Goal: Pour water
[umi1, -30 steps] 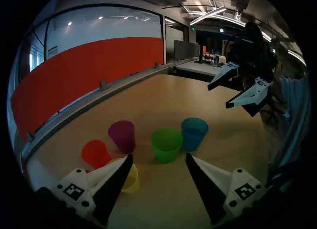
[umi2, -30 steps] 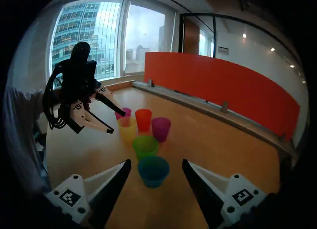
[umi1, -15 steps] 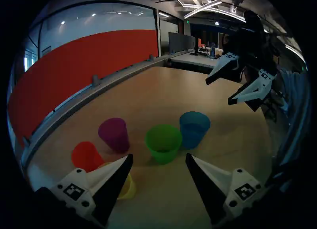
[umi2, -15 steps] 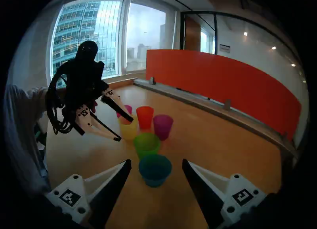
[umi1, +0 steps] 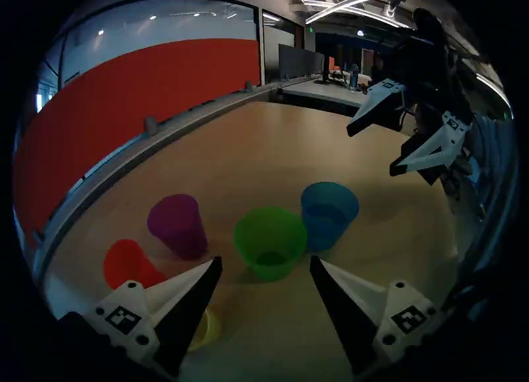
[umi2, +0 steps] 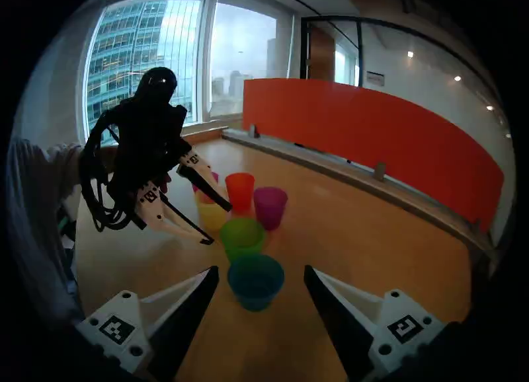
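Observation:
Several plastic cups stand in a cluster on the wooden table (umi1: pixel 278 151). In the left gripper view my left gripper (umi1: pixel 264 276) is open just short of the green cup (umi1: pixel 270 242); the blue cup (umi1: pixel 328 213) is behind it to the right, the purple cup (umi1: pixel 176 225) and orange cup (umi1: pixel 127 266) to the left, a yellow cup (umi1: pixel 205 328) mostly hidden by the left finger. In the right gripper view my right gripper (umi2: pixel 259 284) is open before the blue cup (umi2: pixel 255 282). Beyond it stand the green cup (umi2: pixel 242 238), purple cup (umi2: pixel 270 207), orange cup (umi2: pixel 239 191) and yellow cup (umi2: pixel 213 217).
An orange partition (umi2: pixel 370 141) runs along the table's far edge. Large windows (umi2: pixel 145 65) lie behind the left gripper (umi2: pixel 208 220), which hangs open over the yellow cup. A sleeve (umi2: pixel 40 217) is at the left. The right gripper (umi1: pixel 397 144) hovers open beyond the blue cup.
My left gripper has moved forward toward the green cup, so the yellow cup slid under its left finger. The right gripper barely moved.

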Action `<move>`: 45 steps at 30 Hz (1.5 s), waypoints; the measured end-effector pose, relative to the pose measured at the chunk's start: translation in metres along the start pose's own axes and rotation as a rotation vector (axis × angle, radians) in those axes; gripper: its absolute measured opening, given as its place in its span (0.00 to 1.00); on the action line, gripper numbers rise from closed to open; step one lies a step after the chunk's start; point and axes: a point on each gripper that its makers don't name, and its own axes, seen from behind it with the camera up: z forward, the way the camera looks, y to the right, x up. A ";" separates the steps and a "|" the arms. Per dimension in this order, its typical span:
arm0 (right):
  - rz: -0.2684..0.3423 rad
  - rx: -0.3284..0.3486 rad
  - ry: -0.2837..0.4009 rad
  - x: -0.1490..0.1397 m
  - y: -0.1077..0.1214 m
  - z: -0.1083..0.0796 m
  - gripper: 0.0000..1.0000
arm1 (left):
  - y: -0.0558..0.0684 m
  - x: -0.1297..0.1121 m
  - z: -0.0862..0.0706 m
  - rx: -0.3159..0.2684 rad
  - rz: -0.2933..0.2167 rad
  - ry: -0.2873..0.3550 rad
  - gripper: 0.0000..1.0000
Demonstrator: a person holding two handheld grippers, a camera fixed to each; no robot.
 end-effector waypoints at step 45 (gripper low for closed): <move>0.004 -0.014 -0.001 -0.003 0.008 0.001 1.00 | 0.003 0.002 0.045 0.025 0.012 -0.024 0.87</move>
